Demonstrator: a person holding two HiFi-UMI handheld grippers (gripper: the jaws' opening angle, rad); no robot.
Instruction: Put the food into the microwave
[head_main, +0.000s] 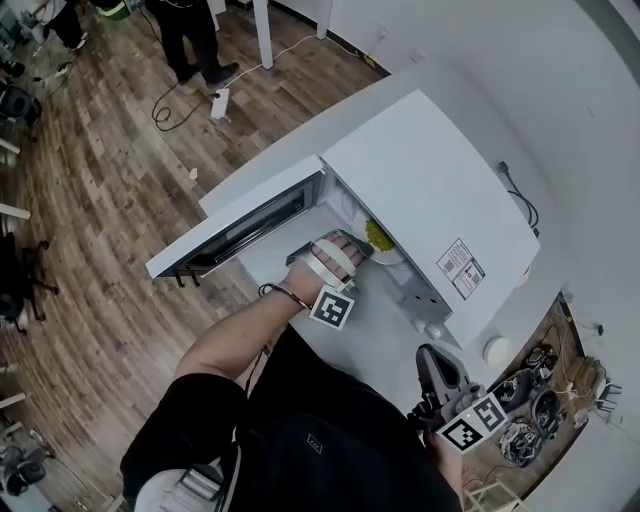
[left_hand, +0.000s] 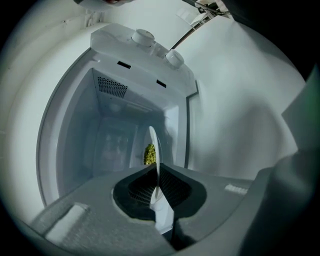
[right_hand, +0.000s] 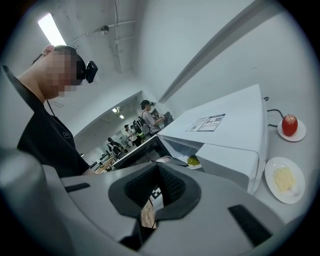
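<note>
Currently: left gripper (left_hand: 156, 174) pinching rim of white plate (left_hand: 152, 142) bearing green food (left_hand: 149, 154), inside open microwave (head_main: 430, 190); right gripper (right_hand: 159, 170) pressed together, empty.

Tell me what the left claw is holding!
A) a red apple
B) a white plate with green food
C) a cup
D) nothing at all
B: in the left gripper view the left claw is pinched on the edge of a white plate with green food on it, pointing into the open microwave.
</note>
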